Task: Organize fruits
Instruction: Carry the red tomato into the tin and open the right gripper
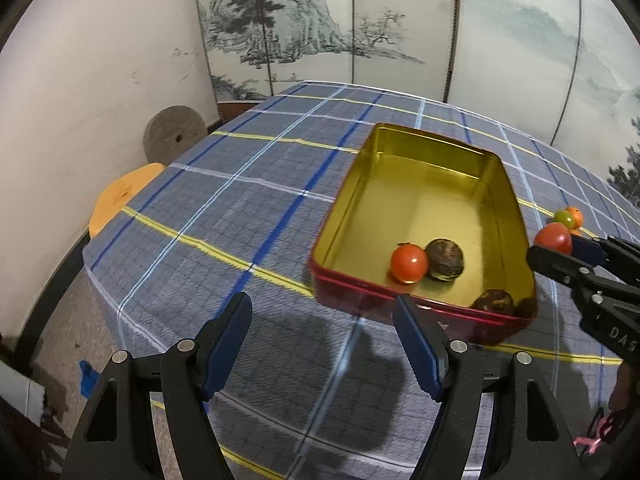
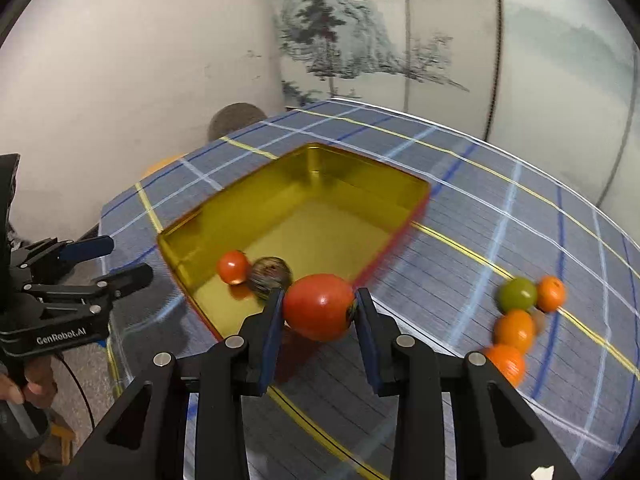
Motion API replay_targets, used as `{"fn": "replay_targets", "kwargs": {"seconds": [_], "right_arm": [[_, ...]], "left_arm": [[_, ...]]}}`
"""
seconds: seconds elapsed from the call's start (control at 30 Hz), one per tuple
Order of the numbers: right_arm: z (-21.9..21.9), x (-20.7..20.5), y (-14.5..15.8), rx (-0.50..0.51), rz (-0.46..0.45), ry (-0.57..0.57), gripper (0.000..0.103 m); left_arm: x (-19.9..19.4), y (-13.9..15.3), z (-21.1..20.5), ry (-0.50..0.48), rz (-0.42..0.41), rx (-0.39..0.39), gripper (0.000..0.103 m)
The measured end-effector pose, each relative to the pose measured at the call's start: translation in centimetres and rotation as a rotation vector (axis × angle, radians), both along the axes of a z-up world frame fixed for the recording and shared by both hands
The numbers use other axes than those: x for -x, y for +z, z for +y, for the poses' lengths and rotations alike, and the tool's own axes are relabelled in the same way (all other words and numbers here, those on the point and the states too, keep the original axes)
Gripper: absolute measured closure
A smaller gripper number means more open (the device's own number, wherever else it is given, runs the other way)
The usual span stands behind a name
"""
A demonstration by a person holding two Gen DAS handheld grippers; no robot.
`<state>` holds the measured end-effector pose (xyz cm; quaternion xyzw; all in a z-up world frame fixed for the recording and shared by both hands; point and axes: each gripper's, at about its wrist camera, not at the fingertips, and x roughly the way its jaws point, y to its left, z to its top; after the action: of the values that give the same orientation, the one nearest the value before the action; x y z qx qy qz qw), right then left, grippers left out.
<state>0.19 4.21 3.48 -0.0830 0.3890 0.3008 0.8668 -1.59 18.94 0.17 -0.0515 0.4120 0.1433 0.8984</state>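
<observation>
Our right gripper (image 2: 319, 307) pinches a red tomato (image 2: 319, 307) just short of the tin (image 2: 224, 208), ready to drop; left gripper (image 1: 324, 344) hangs spread, empty, at nine o'clock.

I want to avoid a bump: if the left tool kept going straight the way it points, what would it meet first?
Probably the bare tablecloth just left of the tin. The open left tool frames empty cloth, though its right finger looks close to the tin's near corner; depth is unclear.

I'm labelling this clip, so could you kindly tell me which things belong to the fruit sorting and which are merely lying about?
Job: gold-lined red rectangular tin; large red tomato in right gripper; loose orange and green fruits; fruits inside tin.
Lying about: painted folding screen; round orange stool.
</observation>
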Motion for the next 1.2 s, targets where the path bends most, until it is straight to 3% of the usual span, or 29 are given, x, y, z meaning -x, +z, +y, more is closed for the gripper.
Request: {"fn": "replay_targets", "kwargs": {"seconds": [0.37, 1.2], "right_arm": [[5.1, -0.1, -1.8, 0.066, 0.015, 0.084, 0.071], [5.8, -0.5, -3.2, 0.104, 0.026, 0.073, 0.068]], "left_arm": [[0.7, -0.4, 2.0, 0.053, 0.010, 0.002, 0.030], [0.6, -0.5, 1.5, 0.034, 0.014, 0.017, 0.030]]}}
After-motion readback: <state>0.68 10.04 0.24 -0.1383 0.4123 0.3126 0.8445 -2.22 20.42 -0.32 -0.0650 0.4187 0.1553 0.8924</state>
